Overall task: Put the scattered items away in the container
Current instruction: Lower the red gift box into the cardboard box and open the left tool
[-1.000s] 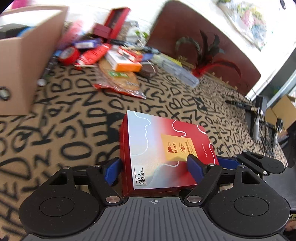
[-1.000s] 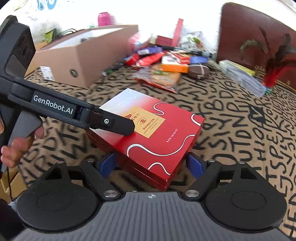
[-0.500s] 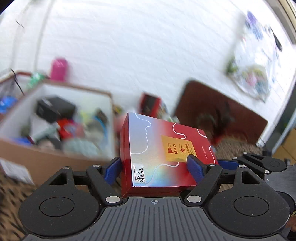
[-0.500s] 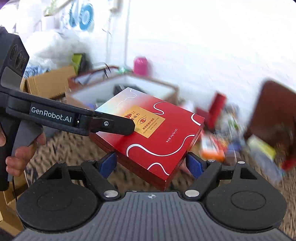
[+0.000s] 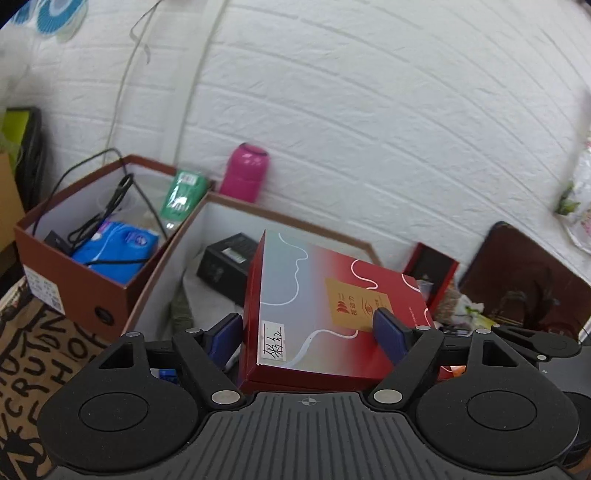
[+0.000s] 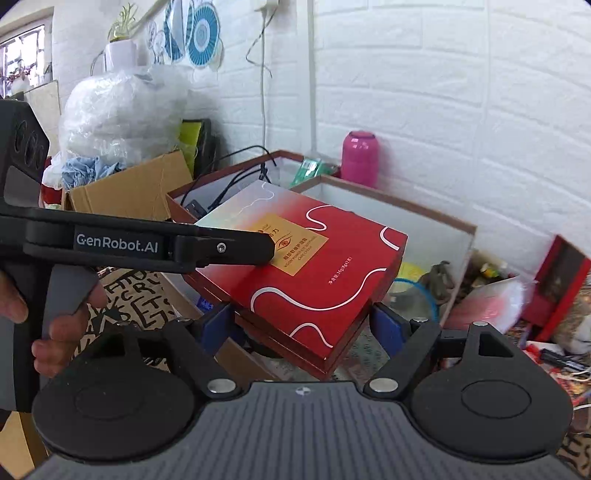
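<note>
Behind everything I've got a white brick wall (image 5: 369, 110) with a pink bottle (image 5: 245, 173) standing against it, blue paper fans (image 6: 201, 35) pinned up high, and a big clear plastic bag (image 6: 118, 110) off left.

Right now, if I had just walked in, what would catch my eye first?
Probably the flat red gift box, held up in the air by both grippers, their jaws clamped on it. Below it waits an open cardboard box with things already inside, and a bright pink bottle stands by the white wall.
</note>
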Tool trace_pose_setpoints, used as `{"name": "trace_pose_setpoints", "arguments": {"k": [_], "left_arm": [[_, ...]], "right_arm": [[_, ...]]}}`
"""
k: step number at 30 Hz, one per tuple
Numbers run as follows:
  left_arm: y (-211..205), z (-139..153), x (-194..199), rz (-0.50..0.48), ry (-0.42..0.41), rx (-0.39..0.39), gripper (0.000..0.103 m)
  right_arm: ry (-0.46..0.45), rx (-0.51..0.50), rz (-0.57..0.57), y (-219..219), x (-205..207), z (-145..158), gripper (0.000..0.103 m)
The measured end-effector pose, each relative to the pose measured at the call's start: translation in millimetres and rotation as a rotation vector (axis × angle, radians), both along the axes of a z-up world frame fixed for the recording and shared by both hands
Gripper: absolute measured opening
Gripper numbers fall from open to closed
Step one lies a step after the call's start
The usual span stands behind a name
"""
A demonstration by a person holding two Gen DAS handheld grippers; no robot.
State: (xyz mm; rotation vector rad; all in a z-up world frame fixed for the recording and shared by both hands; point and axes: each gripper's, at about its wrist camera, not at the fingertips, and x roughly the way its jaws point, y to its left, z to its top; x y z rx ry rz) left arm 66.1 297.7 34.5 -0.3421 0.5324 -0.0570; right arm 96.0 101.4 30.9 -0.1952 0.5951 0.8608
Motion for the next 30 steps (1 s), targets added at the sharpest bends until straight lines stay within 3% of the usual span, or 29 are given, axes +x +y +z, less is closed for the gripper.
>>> {"name": "trace_pose_setpoints", "arguments": {"k": [5, 7, 10, 14, 16, 18, 21, 25, 28, 30], "left_arm": [[21, -12, 24, 0.010, 0.030, 0.007, 0.078], [28, -14, 36, 0.015, 0.052, 0.022, 0.088], [35, -13, 45, 0.055, 0.079, 0.090, 0.092], [42, -9, 35, 0.036, 0.047, 0.093, 0.094], [40, -10, 32, 0.023, 0.048, 0.094, 0.094], [35, -12, 32, 0.000, 0.054, 0.107, 0.094], [29, -16, 33, -0.014, 0.067, 0.137, 0.094], [30, -21, 33, -0.003, 0.089, 0.138, 0.095], [32, -22, 33, 0.014, 0.104, 0.126, 0.096], [31, -22, 31, 0.021, 0.108, 0.122, 0.096]], "right_arm": [[0.070, 0.012, -0.011, 21, 25, -13, 0.083], [0.096, 0.021, -0.016, 28, 37, -16, 0.083], [0.142, 0.014, -0.005, 43, 54, -22, 0.084], [0.095, -0.070, 0.013, 50, 50, -28, 0.083], [0.097, -0.095, 0.031, 53, 47, -31, 0.079], [0.114, -0.114, 0.052, 58, 46, -35, 0.064], [0.121, -0.138, 0.071, 69, 44, -40, 0.053], [0.103, -0.127, 0.051, 74, 52, -42, 0.056], [0.163, -0.065, 0.061, 66, 60, -43, 0.063], [0.152, -0.056, 0.050, 61, 56, -42, 0.077]]}}
